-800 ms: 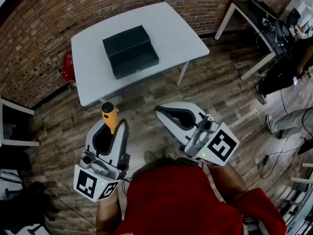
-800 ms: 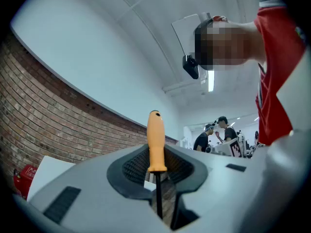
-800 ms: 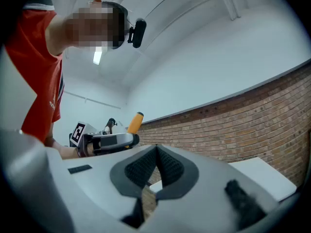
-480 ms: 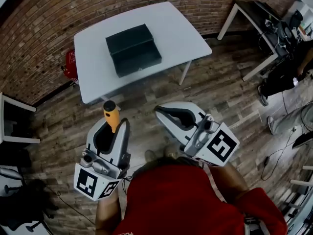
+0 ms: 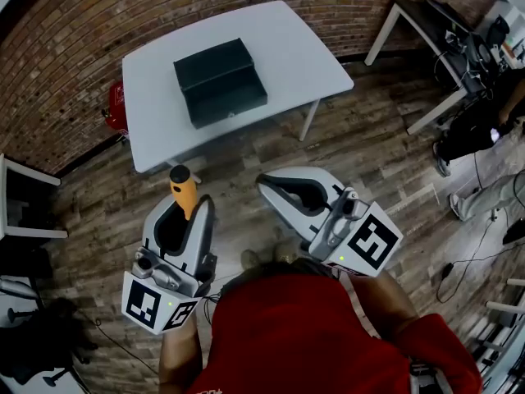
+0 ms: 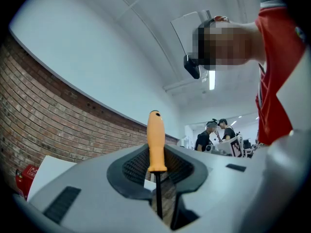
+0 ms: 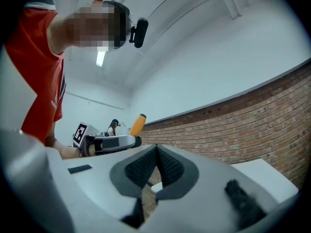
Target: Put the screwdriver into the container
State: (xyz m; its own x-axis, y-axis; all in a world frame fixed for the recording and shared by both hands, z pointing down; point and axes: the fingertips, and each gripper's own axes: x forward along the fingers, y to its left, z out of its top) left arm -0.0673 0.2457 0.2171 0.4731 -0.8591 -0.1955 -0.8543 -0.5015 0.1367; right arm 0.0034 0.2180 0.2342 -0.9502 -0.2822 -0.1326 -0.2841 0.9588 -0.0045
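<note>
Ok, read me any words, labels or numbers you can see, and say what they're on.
No text can be read in any view.
Shirt: white print at the picture's bottom edge, cut off and too small to read.
Left cube, right cube: black-and-white square markers only, no letters or numbers.

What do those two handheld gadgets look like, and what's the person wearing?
The left gripper and right gripper are pale grey moulded shells with black ribbed pads lining the jaws. Each carries a white cube with black square markers. The person wears a red shirt.
</note>
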